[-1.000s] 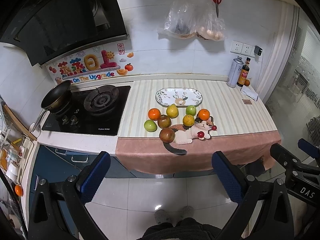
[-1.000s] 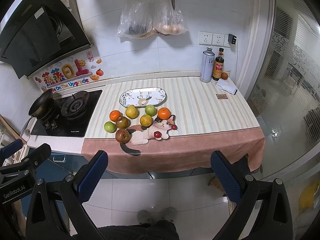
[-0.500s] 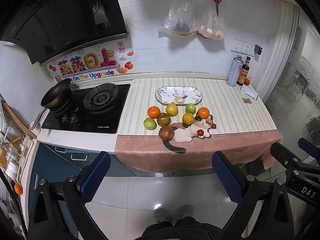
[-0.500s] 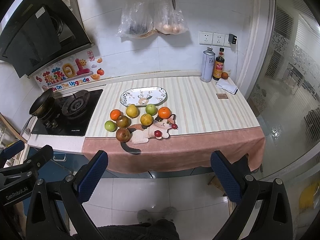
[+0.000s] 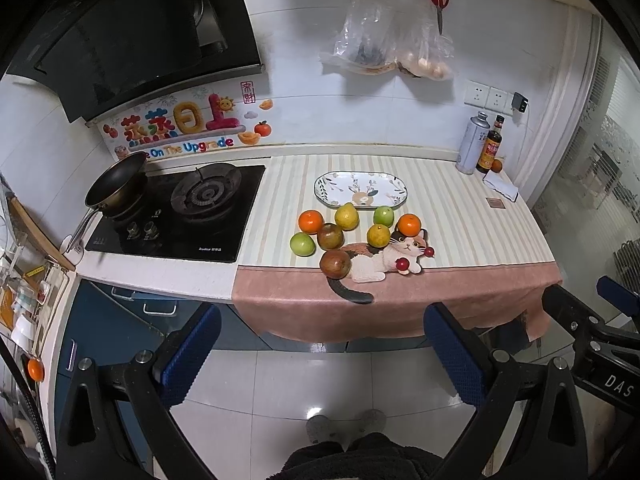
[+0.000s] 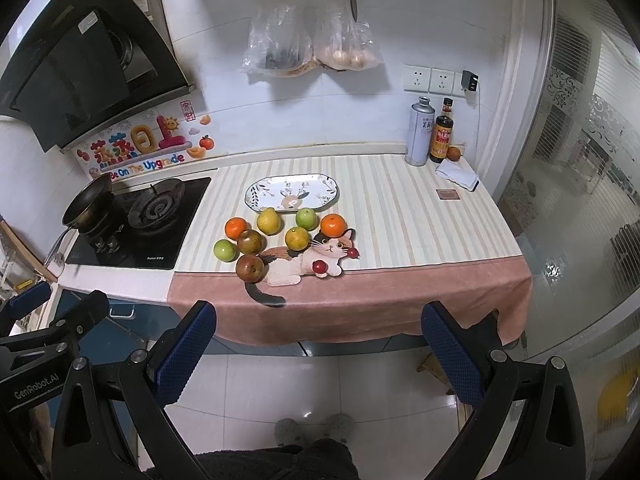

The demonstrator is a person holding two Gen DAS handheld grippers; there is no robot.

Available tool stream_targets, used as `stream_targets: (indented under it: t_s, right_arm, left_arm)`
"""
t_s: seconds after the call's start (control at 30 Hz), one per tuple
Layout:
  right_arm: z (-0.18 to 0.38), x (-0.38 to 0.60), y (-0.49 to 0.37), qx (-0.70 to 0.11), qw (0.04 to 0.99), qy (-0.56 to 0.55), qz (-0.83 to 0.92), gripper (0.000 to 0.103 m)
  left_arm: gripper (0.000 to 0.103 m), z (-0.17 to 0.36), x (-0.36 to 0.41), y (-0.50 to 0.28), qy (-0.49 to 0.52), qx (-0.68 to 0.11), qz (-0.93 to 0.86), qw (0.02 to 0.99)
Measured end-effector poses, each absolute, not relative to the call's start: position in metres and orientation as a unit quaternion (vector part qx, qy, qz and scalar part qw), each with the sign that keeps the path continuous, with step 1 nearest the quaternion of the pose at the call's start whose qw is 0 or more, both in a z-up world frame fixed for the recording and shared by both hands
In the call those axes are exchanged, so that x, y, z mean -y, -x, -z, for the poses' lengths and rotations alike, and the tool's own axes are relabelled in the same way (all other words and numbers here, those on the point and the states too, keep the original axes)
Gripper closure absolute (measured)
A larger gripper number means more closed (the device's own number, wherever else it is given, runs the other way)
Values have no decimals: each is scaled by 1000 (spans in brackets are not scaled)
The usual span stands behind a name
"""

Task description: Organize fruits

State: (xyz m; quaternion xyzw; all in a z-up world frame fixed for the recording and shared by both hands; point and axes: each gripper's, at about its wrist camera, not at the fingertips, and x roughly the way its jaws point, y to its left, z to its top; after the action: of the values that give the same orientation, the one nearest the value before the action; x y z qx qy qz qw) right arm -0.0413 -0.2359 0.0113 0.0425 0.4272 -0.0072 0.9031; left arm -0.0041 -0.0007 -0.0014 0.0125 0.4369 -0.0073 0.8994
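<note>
Orange-and-green fruits (image 5: 352, 230) loom slightly nearer than before.

Both cameras hang out over the floor, well back from the counter (image 5: 460, 216), looking forward and somewhat down at it. The left view sits nearer the stove (image 5: 180, 212) side; the right hand-held gripper (image 5: 580, 312) pokes into its right edge. The right view sits toward the glass door (image 6: 580, 184), with the left hand-held gripper (image 6: 60, 316) at its left edge. Each frames its own blue fingers (image 6: 184, 348) low. Both share the stove, plate (image 6: 292, 198), fruit (image 5: 352, 236) and wall bags (image 6: 312, 44).
</note>
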Motion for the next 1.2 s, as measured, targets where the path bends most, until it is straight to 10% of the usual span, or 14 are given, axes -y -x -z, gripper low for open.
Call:
stream_targets:
  t_s: [1.2]
  right_arm:
    - [-19,237,36,-384,920,-76,17,0]
  left_arm:
    - [0,-7,-2,-3,-10,-407,3,913]
